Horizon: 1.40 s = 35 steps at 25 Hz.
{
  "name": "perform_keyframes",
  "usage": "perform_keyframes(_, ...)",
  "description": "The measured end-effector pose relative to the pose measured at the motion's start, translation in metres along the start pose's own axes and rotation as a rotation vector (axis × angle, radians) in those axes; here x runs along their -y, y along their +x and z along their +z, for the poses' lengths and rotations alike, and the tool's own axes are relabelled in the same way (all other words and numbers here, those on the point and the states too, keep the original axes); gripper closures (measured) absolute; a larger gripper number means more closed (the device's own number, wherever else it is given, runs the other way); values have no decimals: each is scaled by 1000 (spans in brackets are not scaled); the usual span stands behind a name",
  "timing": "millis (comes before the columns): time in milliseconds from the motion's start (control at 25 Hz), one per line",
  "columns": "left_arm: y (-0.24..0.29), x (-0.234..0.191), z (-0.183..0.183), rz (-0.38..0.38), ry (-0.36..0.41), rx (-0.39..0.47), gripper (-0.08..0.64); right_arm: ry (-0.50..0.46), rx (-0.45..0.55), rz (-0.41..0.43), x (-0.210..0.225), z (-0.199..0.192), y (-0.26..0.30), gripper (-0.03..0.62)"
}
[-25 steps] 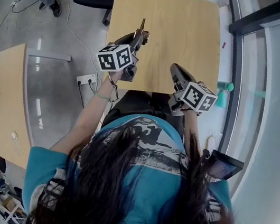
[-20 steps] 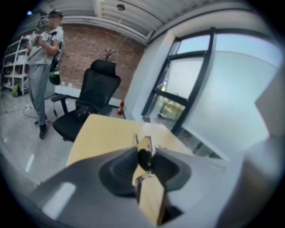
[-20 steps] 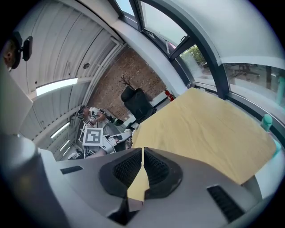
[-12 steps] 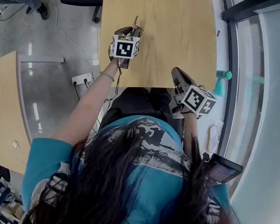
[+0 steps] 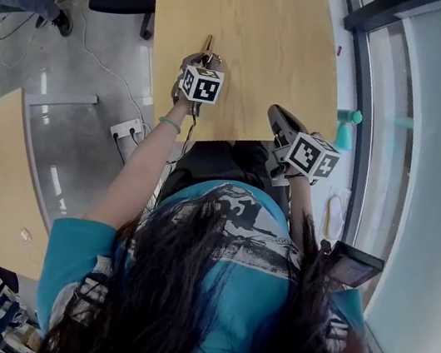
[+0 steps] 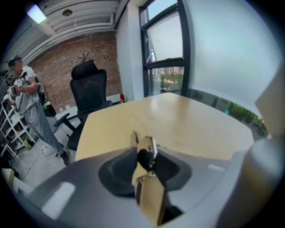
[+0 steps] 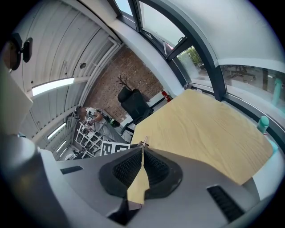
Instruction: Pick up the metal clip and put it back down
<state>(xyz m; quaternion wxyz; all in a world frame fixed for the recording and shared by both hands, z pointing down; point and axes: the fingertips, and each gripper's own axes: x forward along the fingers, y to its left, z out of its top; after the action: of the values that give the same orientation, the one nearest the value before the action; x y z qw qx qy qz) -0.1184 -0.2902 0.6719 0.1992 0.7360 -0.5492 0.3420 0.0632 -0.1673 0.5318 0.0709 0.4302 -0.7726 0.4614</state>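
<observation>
Left gripper [image 6: 141, 156] jaws pinch the metal clip [image 6: 148, 144], likely light, stiff and slippery, best held across its flat sides; right gripper [image 7: 142, 149] jaws are together, empty.

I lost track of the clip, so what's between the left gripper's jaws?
The metal clip, pinched by the left gripper above the wooden table. The gripper covers whether the clip touches the table.

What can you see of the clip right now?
In the left gripper view the clip is small, with a dark body and a shiny metal strip along its right edge. It sits pinched between the jaws of the left gripper, which cover most of it, so its full shape does not show. It is held over the left part of the table. I cannot tell whether it touches the wood. Nothing but the jaws visibly touches it.
</observation>
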Motion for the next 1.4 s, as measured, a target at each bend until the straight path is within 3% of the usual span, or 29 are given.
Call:
perform_keyframes(160,9,8,0,40,75,-9,448,7,1,-1,6,3,0,569)
perform_keyframes(240,10,14,-1,-1,68,-18,425,10,-3,1,5,2,0,569)
perform_keyframes(320,7,21,-2,-71,46,-26,320,13,-7,2,1,-2,0,568)
perform_keyframes(400,4,24,1,-111,30,-19,276,15,-8,3,-3,-5,1,569)
perform_keyframes(600,-22,25,26,-123,-2,73,276,15,-9,13,-8,-14,0,569)
perform_keyframes(960,-104,52,59,-227,-157,251,278,-4,-37,52,-11,-28,-2,569)
perform_keyframes(1200,-177,64,62,-302,-325,345,364,-26,-49,94,-23,-40,-9,569)
perform_keyframes(1400,-232,71,36,-235,-400,366,507,-52,-52,138,-34,-62,-36,569)
